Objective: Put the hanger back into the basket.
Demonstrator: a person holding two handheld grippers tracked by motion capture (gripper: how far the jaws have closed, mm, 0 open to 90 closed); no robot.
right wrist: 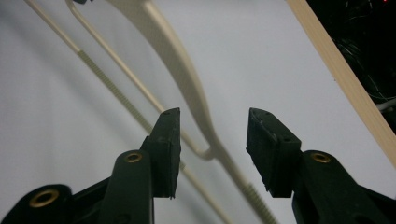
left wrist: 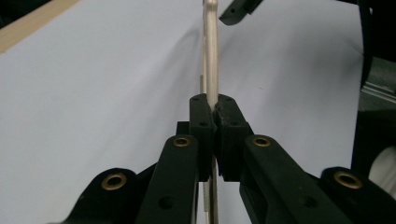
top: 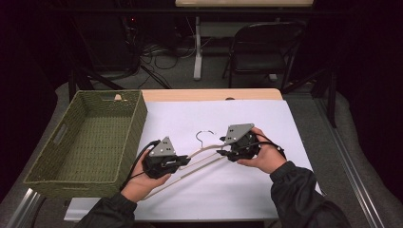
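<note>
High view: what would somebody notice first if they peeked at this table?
Probably the cream clothes hanger lying in the middle of the white table cover, with a person's two hands working on it. The left hand-held gripper is shut on the hanger's arm, while the right hand-held gripper stands open around another part of it. Next comes the big green woven basket on the table's left side.

A basket (top: 90, 137) stands on the table (top: 214, 94) at nine o'clock, beside a sheet (top: 266, 123). A hanger (top: 204, 159) lies on the sheet at centre, hook toward twelve. The left gripper (top: 183, 161) sits at its eight o'clock, the right gripper (top: 223, 152) at three. A chair (top: 263, 52) stands beyond the table at one o'clock.
</note>
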